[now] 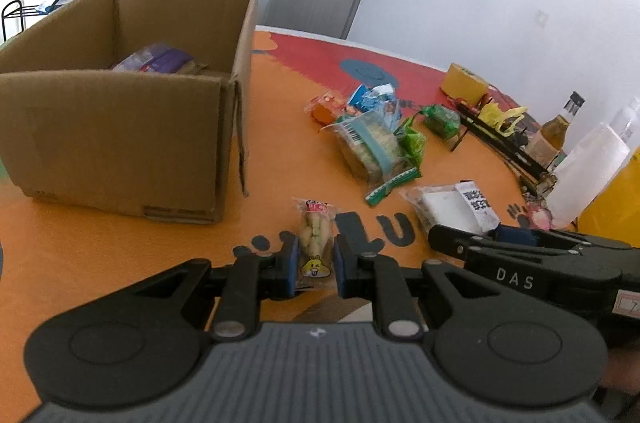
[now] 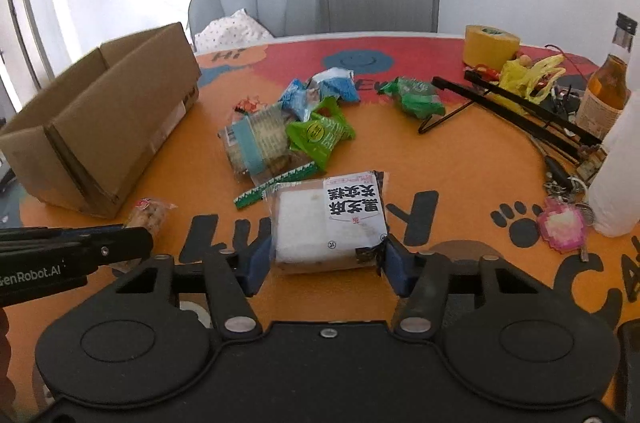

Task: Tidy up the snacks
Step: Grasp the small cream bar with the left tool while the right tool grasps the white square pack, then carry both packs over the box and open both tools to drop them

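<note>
left gripper point(image 1: 316, 263): jaws clamped on a small clear nut packet point(image 1: 316, 243), red label at its far end, yellow cartoon face at its near end, pale lumpy pieces inside. the packet lies on the orange table point(image 1: 120, 243), just in front of the near right corner of the cardboard box point(image 1: 120, 127).

right gripper point(image 2: 326, 263): blue pads point(image 2: 256, 261) set either side of a square white cake packet point(image 2: 328, 223); clear wrap, white block inside, white label with black characters on its right half. the pads appear to touch both edges, jaws closed on it. packet rests flat on the table.

cardboard box: open top, flaps upright, a purple wrapped packet point(image 1: 160, 61) inside against the far wall.

loose pile point(image 2: 288, 127) at table centre, apart from both grippers: a clear biscuit pack with a blue band, green wrappers, blue-and-white wrappers, one orange-red packet. a separate green packet point(image 2: 416, 97) lies to its right.

right edge of table: yellow tape roll point(image 2: 490, 45), amber bottle point(image 2: 608, 91), black stand point(image 2: 512, 107).
</note>
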Tool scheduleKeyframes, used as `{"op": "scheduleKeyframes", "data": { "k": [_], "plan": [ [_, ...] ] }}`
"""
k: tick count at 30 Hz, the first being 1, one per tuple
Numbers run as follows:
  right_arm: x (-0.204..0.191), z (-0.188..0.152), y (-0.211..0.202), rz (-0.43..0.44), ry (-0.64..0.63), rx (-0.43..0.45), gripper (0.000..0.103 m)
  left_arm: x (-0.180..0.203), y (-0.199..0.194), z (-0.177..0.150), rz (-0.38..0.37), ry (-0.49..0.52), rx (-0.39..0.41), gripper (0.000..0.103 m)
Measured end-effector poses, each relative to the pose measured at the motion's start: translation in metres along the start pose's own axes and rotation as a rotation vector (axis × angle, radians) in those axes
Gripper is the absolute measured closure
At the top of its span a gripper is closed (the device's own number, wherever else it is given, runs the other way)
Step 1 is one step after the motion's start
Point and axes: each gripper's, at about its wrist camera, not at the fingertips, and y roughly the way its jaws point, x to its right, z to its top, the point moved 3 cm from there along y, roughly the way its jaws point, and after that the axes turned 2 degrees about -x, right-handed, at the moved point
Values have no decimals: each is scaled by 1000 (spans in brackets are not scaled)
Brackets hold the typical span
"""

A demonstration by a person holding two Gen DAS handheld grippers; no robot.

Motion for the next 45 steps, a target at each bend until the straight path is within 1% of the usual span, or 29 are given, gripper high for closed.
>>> {"op": "scheduleKeyframes", "data": {
  "k": [6, 14, 23, 28, 38, 45],
  "plan": [
    [3, 5, -16, 19, 33, 46, 50, 7, -16, 7, -23, 19, 38, 86],
    [-5, 23, -40, 50, 35, 121, 50, 14, -41, 24, -39, 37, 101, 86],
    [-19, 44, -53, 77, 20, 174, 50, 12, -63, 50, -42, 55, 167, 86],
    [-27, 54, -54, 78, 14, 185, 50, 1, -70, 64, -32, 50, 190, 86],
    [-51, 70, -48, 97, 2, 186, 50, -28, -71, 83, -5, 34, 193, 86],
    [-76, 82, -38, 121, -20, 180, 50, -60, -73, 94, 27, 6, 198, 86]
  ]
}}
